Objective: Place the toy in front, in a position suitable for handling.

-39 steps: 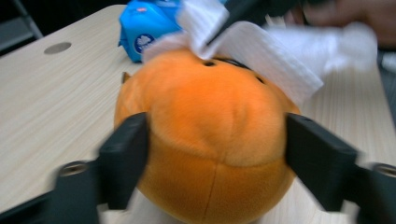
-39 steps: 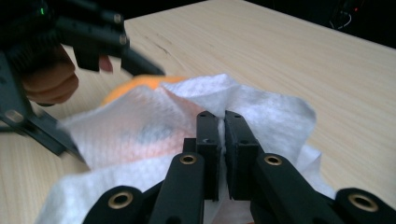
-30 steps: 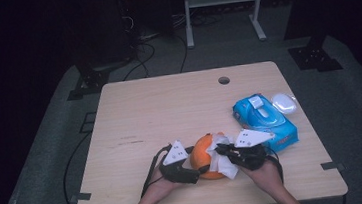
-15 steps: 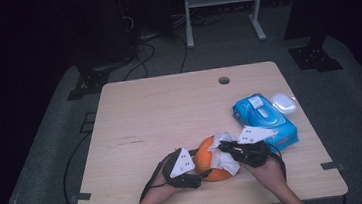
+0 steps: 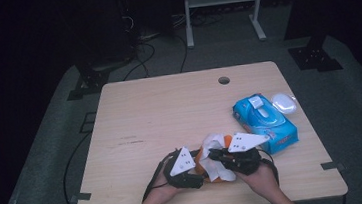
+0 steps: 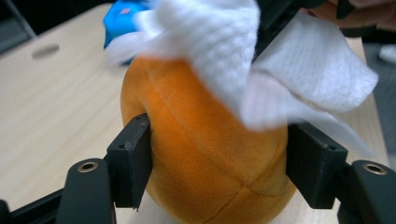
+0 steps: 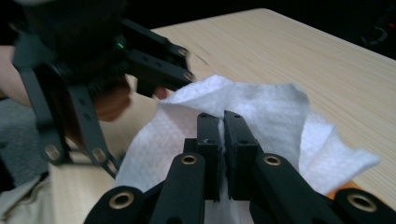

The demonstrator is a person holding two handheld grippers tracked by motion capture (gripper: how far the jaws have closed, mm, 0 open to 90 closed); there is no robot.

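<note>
Midway through wiping: my left gripper, jaws just closing, clamps the orange plush ball at the table's six o'clock edge, while my right gripper, clenched on the white wipe, has more surface to cover.

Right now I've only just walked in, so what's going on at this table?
A person is wiping an orange plush ball at the table's near edge. The left gripper has just been closing, its jaws against the ball's sides. The right gripper is shut on a white wipe draped over the ball. A blue wipes pack lies to the right.
</note>
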